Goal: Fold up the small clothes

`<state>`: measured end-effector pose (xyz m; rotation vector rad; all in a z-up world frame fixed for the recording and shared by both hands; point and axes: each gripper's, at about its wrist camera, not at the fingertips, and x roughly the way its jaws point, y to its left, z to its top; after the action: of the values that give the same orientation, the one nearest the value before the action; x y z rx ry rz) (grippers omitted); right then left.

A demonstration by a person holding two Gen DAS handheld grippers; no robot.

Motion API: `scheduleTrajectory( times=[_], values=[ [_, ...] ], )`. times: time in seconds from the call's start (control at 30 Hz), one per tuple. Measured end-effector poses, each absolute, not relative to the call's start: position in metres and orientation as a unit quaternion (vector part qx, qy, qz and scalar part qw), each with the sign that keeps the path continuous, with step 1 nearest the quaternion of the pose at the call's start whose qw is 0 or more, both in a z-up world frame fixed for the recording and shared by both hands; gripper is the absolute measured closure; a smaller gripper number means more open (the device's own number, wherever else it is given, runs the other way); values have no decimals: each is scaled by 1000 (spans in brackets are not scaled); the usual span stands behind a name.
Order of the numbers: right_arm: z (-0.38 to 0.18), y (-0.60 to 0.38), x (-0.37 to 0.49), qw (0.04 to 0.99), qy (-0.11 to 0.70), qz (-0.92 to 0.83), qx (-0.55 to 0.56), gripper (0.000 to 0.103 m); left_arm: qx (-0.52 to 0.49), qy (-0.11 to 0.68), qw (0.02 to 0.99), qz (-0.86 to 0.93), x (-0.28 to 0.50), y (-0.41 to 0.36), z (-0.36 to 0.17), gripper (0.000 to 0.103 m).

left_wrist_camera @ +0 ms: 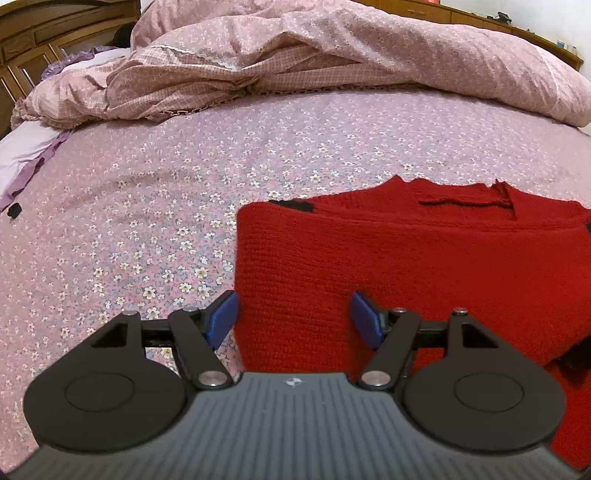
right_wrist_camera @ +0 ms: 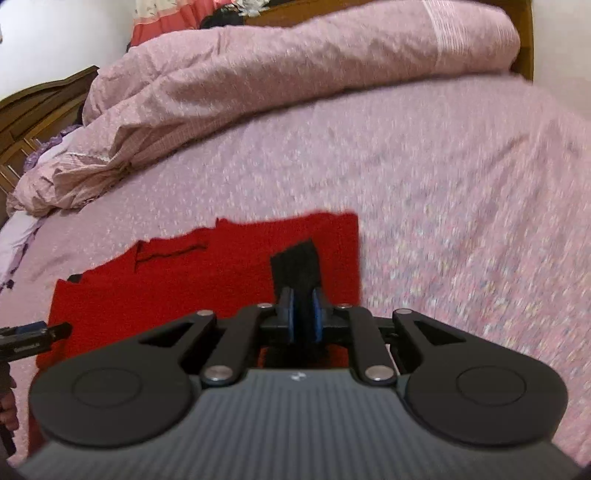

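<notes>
A red knit sweater (left_wrist_camera: 406,266) lies partly folded on the flowered bedsheet (left_wrist_camera: 147,206), with black trim at its corners. My left gripper (left_wrist_camera: 295,317) is open, its blue pads (left_wrist_camera: 225,315) standing wide over the sweater's left edge and pressing nothing. In the right wrist view the sweater (right_wrist_camera: 184,280) spreads to the left. My right gripper (right_wrist_camera: 303,317) is shut on a black ribbed cuff (right_wrist_camera: 295,264) of the sweater, which sticks up beyond the pads. The left gripper (right_wrist_camera: 33,336) shows at the left edge of that view, at the sweater's near left side.
A crumpled pink duvet (left_wrist_camera: 295,55) is heaped along the far side of the bed. A wooden headboard (left_wrist_camera: 33,33) and a purple-trimmed pillow (left_wrist_camera: 22,155) lie at the left. A small black item (left_wrist_camera: 14,210) rests on the sheet. A hand (right_wrist_camera: 7,406) shows at the left edge.
</notes>
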<state>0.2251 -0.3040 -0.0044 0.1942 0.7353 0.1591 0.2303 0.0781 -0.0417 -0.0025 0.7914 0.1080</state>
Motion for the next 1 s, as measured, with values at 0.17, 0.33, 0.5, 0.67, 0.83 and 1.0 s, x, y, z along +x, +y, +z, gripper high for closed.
scheduleTrajectory(
  times=[0.17, 0.33, 0.5, 0.67, 0.83, 1.0],
  values=[
    [0, -288, 238, 932, 348, 87, 50, 88, 0, 387, 921, 51, 235, 79, -42, 30],
    [-14, -282, 270, 928, 363, 84, -5, 76, -11, 380, 924, 48, 232, 81, -32, 30],
    [-26, -290, 289, 918, 383, 96, 20, 70, -16, 359, 932, 37, 226, 77, -19, 30],
    [-29, -285, 286, 914, 385, 128, 20, 72, -32, 363, 931, 24, 230, 71, -17, 30],
    [-17, -288, 273, 934, 331, 132, 17, 91, -9, 374, 927, 21, 245, 64, -29, 30],
    [-36, -285, 287, 931, 347, 112, -3, 90, 15, 374, 927, 34, 266, 63, -50, 26]
  ],
)
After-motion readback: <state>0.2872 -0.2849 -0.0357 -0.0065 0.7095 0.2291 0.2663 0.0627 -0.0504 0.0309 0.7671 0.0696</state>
